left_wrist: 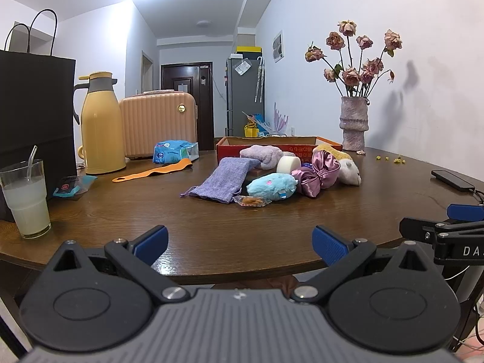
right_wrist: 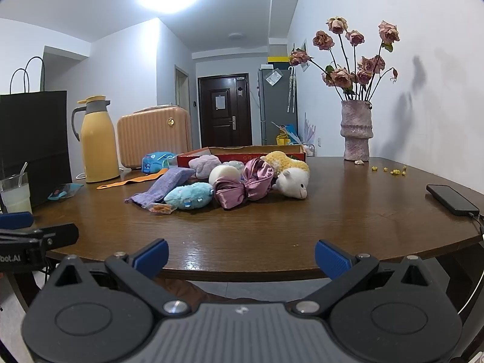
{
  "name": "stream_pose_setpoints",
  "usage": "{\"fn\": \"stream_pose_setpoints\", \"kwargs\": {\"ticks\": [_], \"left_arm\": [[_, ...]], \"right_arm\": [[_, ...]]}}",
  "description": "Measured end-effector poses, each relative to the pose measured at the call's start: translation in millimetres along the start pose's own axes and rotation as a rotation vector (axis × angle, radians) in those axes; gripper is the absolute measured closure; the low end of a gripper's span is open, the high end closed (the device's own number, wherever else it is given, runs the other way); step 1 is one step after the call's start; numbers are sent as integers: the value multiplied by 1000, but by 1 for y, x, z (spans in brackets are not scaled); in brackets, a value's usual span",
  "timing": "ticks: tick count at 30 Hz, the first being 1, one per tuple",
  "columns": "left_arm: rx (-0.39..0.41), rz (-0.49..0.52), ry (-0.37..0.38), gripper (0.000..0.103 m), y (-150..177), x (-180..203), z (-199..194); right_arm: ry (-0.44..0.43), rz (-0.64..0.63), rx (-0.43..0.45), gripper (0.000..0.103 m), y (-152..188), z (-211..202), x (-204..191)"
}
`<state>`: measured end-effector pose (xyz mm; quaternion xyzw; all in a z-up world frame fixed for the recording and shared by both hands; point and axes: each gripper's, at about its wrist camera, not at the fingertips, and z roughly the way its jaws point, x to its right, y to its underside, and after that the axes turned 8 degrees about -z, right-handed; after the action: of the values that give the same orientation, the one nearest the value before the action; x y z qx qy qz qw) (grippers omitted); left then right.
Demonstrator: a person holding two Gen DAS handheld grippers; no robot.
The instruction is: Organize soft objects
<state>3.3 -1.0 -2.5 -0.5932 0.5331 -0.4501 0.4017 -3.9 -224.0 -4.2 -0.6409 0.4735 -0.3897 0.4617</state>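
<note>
A glass (left_wrist: 25,198) and yellow flask (left_wrist: 101,124) are standing at the left. Mid-table (left_wrist: 211,211), soft toys are lying heaped just before a red box (left_wrist: 266,145). Both grippers, left (left_wrist: 240,243) and right (right_wrist: 241,257), are hovering at the near edge, jaws wide, holding nothing.

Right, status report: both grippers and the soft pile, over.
Left gripper open, empty, at the table's near edge. Right gripper open, empty, same edge. Soft pile untouched before the red box: blue plush, purple pouch. Snack packet lies in front.
</note>
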Motion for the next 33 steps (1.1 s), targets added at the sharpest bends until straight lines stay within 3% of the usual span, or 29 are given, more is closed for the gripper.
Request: {"fn": "stream_pose_setpoints", "kwargs": {"ticks": [29, 33], "left_arm": [[-2, 11, 14, 0, 6, 7, 1], [49, 48, -25, 0, 8, 10, 10]], "right_arm": [[-5, 15, -11, 0, 2, 3, 1], [-18, 12, -9, 0, -1, 8, 5]]}}
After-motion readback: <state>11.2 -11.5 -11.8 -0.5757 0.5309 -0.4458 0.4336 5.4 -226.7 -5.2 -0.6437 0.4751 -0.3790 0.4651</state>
